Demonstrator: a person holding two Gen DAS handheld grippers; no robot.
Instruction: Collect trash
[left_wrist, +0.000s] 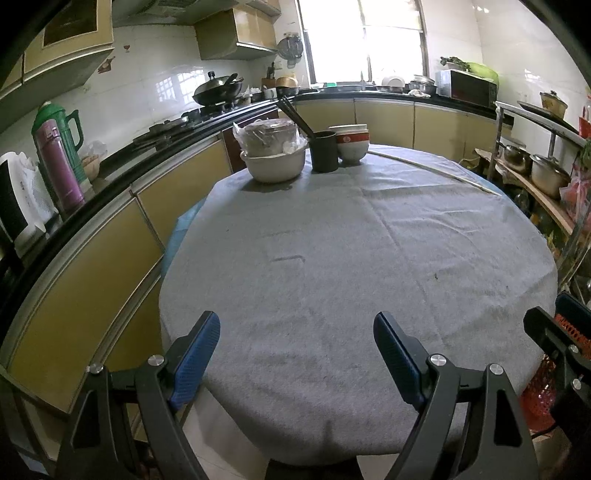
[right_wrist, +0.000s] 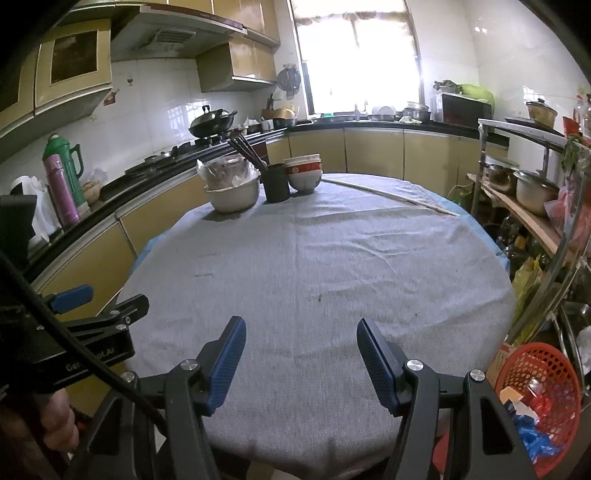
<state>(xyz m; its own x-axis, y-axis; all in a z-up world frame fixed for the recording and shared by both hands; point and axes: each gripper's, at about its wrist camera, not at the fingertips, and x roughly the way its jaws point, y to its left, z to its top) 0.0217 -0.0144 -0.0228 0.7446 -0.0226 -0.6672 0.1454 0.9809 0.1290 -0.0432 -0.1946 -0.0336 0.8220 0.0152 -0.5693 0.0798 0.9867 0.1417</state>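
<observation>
In the left wrist view, your left gripper (left_wrist: 297, 354) hangs over the near edge of the grey-clothed table (left_wrist: 369, 258), jaws spread wide and holding nothing. At 12 o'clock stand a covered bowl (left_wrist: 275, 155), a black chopstick holder (left_wrist: 324, 150) and stacked bowls (left_wrist: 352, 144); no loose trash shows on the cloth. In the right wrist view, your right gripper (right_wrist: 301, 363) is likewise wide and empty. The red basket (right_wrist: 539, 402) sits at 4 o'clock beside the table, already holding scraps. Collection appears largely complete; next, scan the table and floor before you commit either gripper.
</observation>
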